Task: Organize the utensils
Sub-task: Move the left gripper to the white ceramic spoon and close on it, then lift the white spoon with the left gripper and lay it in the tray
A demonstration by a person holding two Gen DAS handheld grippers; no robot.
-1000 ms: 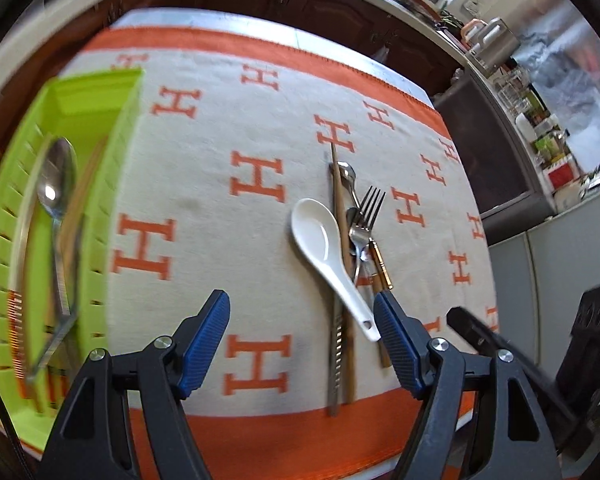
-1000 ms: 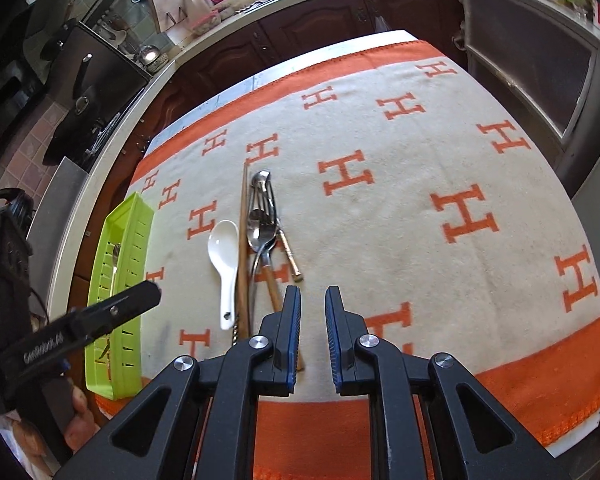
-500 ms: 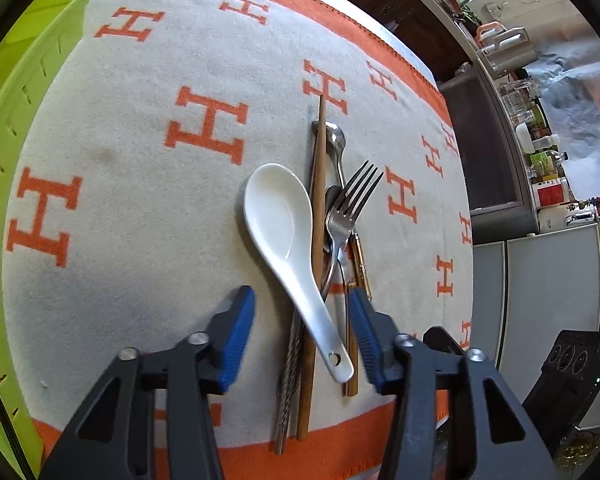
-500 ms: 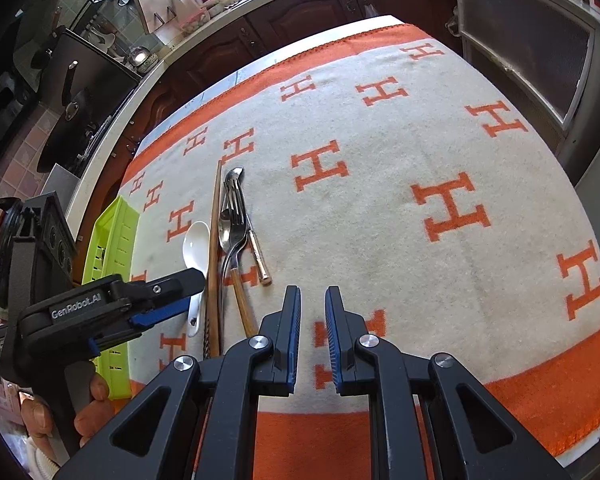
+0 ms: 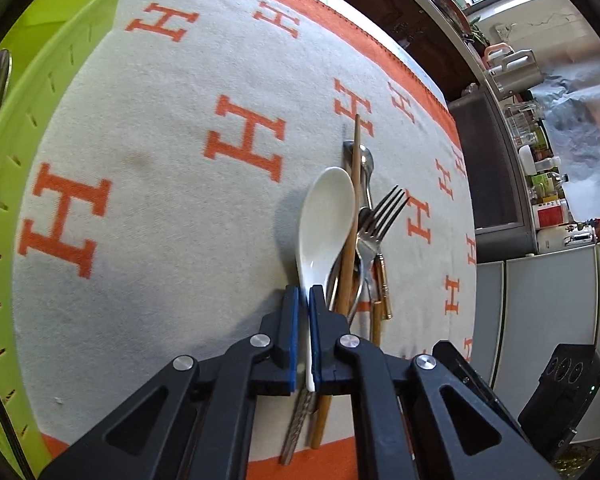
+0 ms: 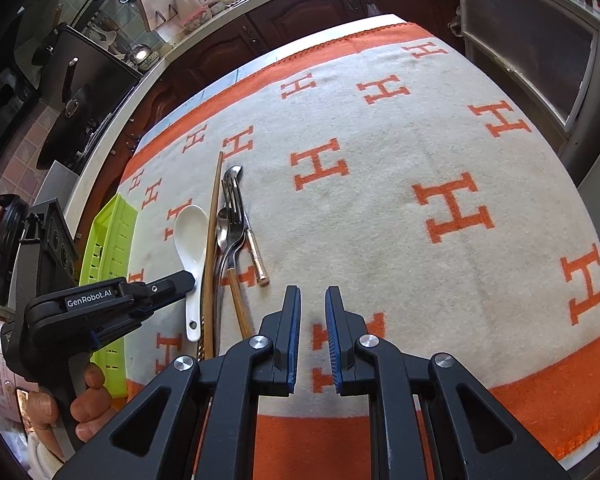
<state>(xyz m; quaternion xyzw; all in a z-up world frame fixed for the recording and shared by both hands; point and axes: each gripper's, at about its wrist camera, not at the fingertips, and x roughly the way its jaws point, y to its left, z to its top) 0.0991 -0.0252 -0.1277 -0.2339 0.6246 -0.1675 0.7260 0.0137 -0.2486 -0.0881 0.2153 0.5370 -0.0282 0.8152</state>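
The white ceramic spoon (image 5: 327, 220) is pinched by its handle in the left gripper (image 5: 304, 300), jaws clamped right down on it. It's lying on the H-print blanket (image 5: 160, 208), touching the left side of the wooden chopstick (image 5: 350, 216), with the fork (image 5: 380, 216) just past that. The green tray (image 5: 32, 128) is well off to the spoon's left. The right gripper (image 6: 313, 300) is held over bare blanket, slightly ajar, with nothing in it.

Orange-and-cream H-pattern blanket (image 6: 400, 152) covers table; dark wood cabinets (image 6: 300, 20) behind.

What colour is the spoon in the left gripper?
White spoon, clearest in the left wrist view.
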